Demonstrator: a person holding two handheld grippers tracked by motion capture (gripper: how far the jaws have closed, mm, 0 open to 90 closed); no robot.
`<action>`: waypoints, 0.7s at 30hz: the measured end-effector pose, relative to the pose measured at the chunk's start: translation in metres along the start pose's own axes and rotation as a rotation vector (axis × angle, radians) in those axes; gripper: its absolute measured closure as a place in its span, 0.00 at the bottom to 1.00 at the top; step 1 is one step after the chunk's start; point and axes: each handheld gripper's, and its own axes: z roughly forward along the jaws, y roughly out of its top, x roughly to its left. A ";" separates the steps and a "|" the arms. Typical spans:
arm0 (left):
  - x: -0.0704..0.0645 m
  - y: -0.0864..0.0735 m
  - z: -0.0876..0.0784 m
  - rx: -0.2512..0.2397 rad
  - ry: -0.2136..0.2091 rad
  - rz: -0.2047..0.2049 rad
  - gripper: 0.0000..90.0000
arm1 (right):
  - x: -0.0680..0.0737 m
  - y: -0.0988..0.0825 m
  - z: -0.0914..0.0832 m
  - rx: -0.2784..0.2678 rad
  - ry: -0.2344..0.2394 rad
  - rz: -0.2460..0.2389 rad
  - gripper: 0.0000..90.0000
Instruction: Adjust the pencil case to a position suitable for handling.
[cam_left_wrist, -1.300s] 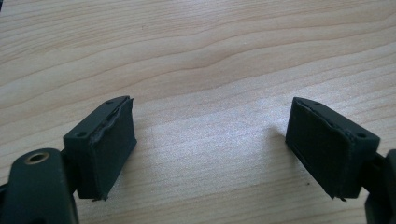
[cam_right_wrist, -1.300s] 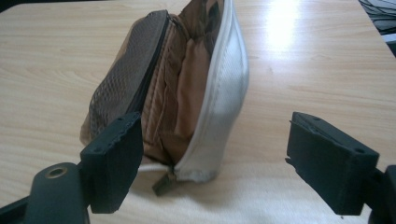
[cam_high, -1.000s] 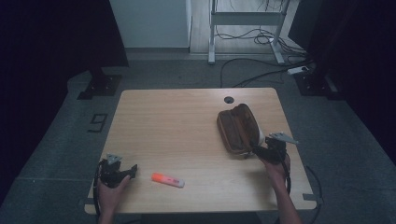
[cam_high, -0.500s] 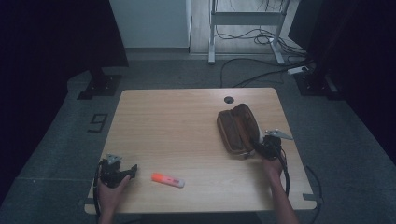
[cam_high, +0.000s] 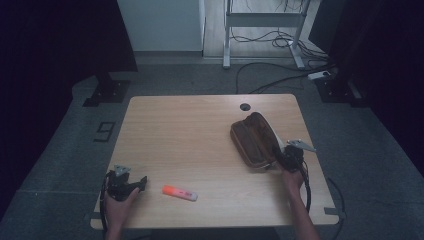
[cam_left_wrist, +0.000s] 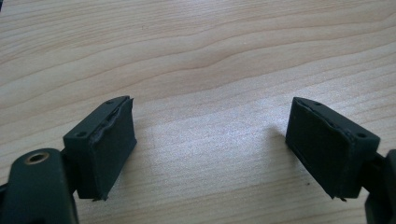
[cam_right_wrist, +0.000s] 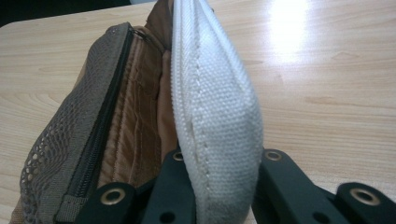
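Wooden table (cam_high: 200, 125): right gripper (cam_right_wrist: 219, 196) jaws just closed, clamping pouch (cam_right_wrist: 210, 107); left gripper (cam_left_wrist: 212, 154) wide.

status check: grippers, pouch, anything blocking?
Right gripper jaws just closed, shut on the pouch's white flap. Left gripper open, empty, over bare table. Brown pouch lies unzipped. Orange marker lies apart, nothing blocking.

Premises present as a lab or recording studio. A lone wooden table (cam_high: 200, 130) stands on grey carpet (cam_high: 70, 145), flanked by black curtains (cam_high: 60, 40) (on weighted stands), with loose cables (cam_high: 270, 80) and a power strip (cam_high: 320, 75) behind.
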 end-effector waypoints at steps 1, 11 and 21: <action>0.000 0.000 0.000 0.000 0.000 0.000 0.17 | 0.000 0.000 -0.001 -0.002 0.003 0.003 0.91; 0.000 0.000 0.000 0.000 0.000 0.000 0.17 | 0.000 0.003 -0.008 -0.026 0.046 0.008 0.92; 0.000 0.000 0.000 0.000 0.000 0.000 0.17 | 0.005 0.006 -0.012 -0.046 0.106 -0.003 0.92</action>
